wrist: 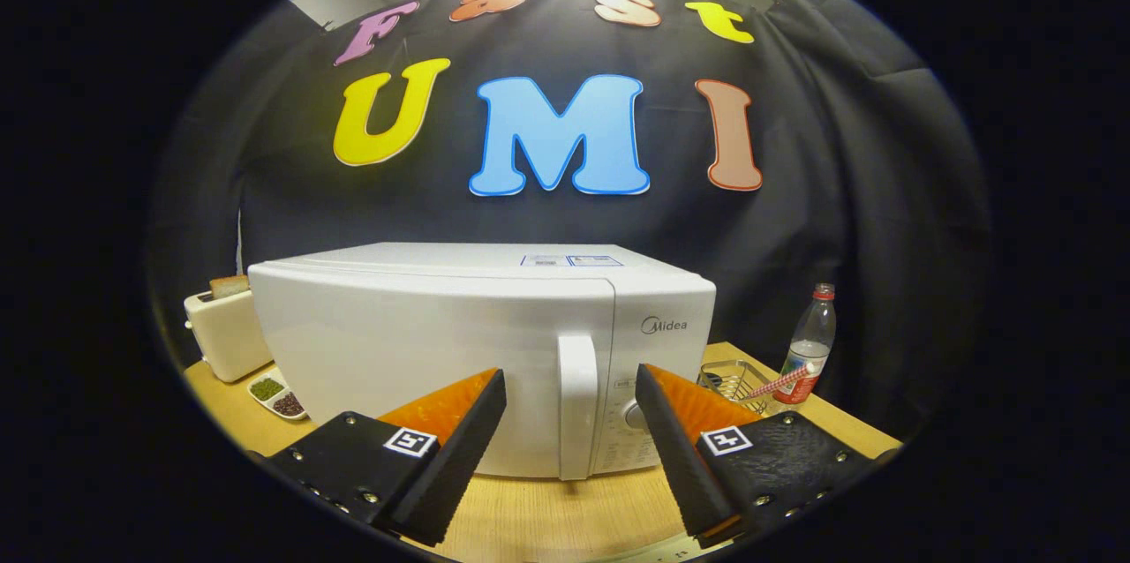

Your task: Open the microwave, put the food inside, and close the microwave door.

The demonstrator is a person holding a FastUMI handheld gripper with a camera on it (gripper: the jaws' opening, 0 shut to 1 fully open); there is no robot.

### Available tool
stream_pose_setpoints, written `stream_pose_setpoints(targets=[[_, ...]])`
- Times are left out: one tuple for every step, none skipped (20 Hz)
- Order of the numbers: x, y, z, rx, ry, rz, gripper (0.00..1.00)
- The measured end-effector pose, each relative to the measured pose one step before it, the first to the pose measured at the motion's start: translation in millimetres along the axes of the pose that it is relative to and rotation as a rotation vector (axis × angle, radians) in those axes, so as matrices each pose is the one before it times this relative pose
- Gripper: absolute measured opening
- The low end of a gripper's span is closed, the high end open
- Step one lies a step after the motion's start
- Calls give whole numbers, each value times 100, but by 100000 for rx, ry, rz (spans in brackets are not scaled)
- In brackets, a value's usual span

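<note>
A white microwave (441, 342) stands on the wooden table (547, 519) with its door shut. Its vertical white handle (578, 404) sits at the door's right side, next to the control panel with a round knob (631, 413). My gripper (571, 386) is open, its two black-and-orange fingers spread wide just in front of the microwave, and the handle lies in the gap between them, a little beyond the tips. Nothing is held. A small white dish with two compartments of green and dark food (278, 395) lies to the left of the microwave on the table.
A cream toaster (225, 329) with a slice of bread stands behind the dish at the left. To the right of the microwave are a wire basket (737, 379), a striped straw-like stick (781, 382) and a plastic water bottle (810, 342).
</note>
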State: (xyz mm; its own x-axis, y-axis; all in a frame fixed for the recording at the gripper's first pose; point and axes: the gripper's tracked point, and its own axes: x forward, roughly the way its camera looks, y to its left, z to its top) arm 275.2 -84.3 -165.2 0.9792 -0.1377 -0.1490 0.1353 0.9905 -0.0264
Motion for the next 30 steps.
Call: stream_pose_setpoints(targets=[[583,158,-316,-37,571,752,93],[468,-343,-662,-523,1110,-1201,92],[343,-276,-271,-1068,328,-1589,88],[263,101,-221,-51,109,449,80],[238,430,-52,1145,-27,1937,78],[153,-257,-70,47,-331,-195,78],[30,-394,54,35,-511,-2461,58],[140,104,54,211,-329,-972,38],[-19,285,117,-355,-311,981,32],[-54,145,-192,-518,604,-583,32],[-8,-140,-13,-181,413,110,30],[-77,-199,-30,1522,871,513,24],[-30,-48,-96,2360,1208,298,24],[-148,234,140,2356,-133,231,15],[-83,98,71,-127,253,302,15],[-242,-8,-330,-317,577,294,15],[-460,39,-92,694,400,412,15],[-687,-29,-28,1742,-291,-206,15],[-890,131,-58,-157,-440,379,15],[-938,265,-101,-49,395,438,15],[-1042,207,-253,867,1233,990,15],[-1171,327,-107,518,1095,1129,15],[-1157,278,-325,-326,358,1549,15],[-1443,472,-146,-62,-380,2117,15],[-1306,460,-298,-251,-143,2117,15],[-1150,628,-220,-313,-785,2231,15],[-1166,689,-248,-963,-628,2118,15],[-1056,570,-175,-993,-718,1801,15],[-880,591,-232,-43,-671,1462,15],[-1099,770,-159,783,-722,1950,15]])
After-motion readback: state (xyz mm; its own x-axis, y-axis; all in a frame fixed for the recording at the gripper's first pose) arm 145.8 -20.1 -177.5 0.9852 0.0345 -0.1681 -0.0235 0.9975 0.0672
